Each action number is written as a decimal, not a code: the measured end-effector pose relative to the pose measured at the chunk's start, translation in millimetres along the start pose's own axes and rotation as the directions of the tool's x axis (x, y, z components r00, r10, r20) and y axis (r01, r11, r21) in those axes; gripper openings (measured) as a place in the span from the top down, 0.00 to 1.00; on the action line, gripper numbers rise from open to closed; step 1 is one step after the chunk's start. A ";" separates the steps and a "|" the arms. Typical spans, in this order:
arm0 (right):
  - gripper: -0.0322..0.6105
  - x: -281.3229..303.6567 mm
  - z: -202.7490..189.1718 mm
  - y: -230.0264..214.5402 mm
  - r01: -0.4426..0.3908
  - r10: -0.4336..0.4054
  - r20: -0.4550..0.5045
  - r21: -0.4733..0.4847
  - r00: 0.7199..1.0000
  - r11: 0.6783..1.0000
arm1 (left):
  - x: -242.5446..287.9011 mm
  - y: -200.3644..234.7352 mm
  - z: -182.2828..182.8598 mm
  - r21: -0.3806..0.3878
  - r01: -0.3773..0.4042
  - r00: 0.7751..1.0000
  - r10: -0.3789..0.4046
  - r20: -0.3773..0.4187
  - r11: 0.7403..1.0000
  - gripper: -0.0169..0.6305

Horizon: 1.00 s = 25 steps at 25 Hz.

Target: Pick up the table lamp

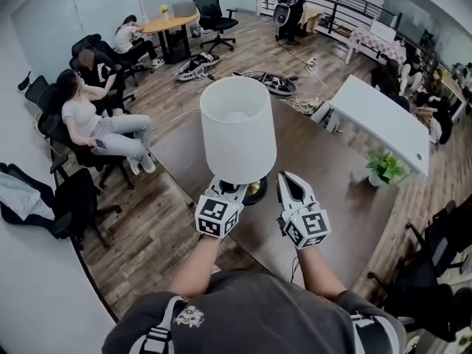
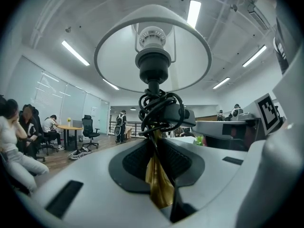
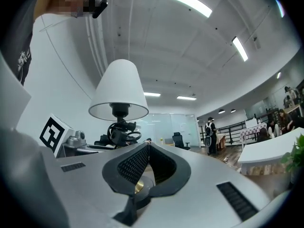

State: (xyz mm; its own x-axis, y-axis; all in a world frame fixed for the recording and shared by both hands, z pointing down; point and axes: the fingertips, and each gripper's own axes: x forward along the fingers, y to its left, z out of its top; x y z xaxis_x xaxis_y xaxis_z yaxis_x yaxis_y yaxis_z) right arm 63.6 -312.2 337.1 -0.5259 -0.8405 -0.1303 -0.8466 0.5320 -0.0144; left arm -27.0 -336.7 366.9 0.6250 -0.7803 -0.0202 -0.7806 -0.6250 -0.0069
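The table lamp has a white shade [image 1: 237, 127], a gold stem [image 2: 159, 184] and a black cord coiled under the bulb socket [image 2: 159, 109]. It hangs above the brown table [image 1: 339, 198], its round base [image 1: 256, 191] just showing under the shade. My left gripper [image 1: 237, 192] is shut on the gold stem, which stands upright between its pads in the left gripper view. My right gripper [image 1: 286, 179] sits just right of the base, its fingertips meeting with nothing seen between them. In the right gripper view the shade [image 3: 118, 91] is to the left of the jaws.
A white table [image 1: 383, 120] and a potted plant [image 1: 385, 168] stand to the right. People sit on office chairs at the left [image 1: 96, 127]. A round wooden table [image 1: 171, 24] and a black chair [image 1: 214, 13] are at the back. Cables lie on the floor [image 1: 295, 98].
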 end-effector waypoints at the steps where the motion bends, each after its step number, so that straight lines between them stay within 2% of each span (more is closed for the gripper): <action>1: 0.91 1.1 -0.3 0.7 0.006 -0.006 -0.009 -0.016 1.000 1.000 | -0.7 0.9 0.5 0.002 -0.002 1.000 0.002 0.001 1.000 0.85; 4: 0.91 2.6 -5.6 0.1 0.038 -0.040 -0.043 -0.059 0.998 0.998 | -2.9 2.4 -0.2 0.009 -0.001 1.000 0.001 -0.001 1.000 0.85; 9: 0.91 3.3 -10.6 -8.2 0.088 -0.093 -0.064 -0.072 0.994 0.994 | -1.8 -0.1 -3.5 0.019 0.007 1.000 -0.007 -0.004 1.000 0.85; 25: 0.91 1.1 -22.5 -10.8 0.105 -0.123 -0.097 -0.170 0.988 0.980 | 1.4 -2.3 -12.7 0.022 -0.003 1.000 0.003 -0.011 1.000 0.85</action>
State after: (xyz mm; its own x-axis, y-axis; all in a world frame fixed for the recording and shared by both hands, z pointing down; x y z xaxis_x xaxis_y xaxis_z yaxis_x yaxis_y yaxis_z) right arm 70.3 -321.2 359.4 -0.4233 -0.9055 -0.0308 -0.8987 0.4154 0.1405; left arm -24.2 -336.6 379.5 0.6226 -0.7825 -0.0091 -0.7823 -0.6222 -0.0292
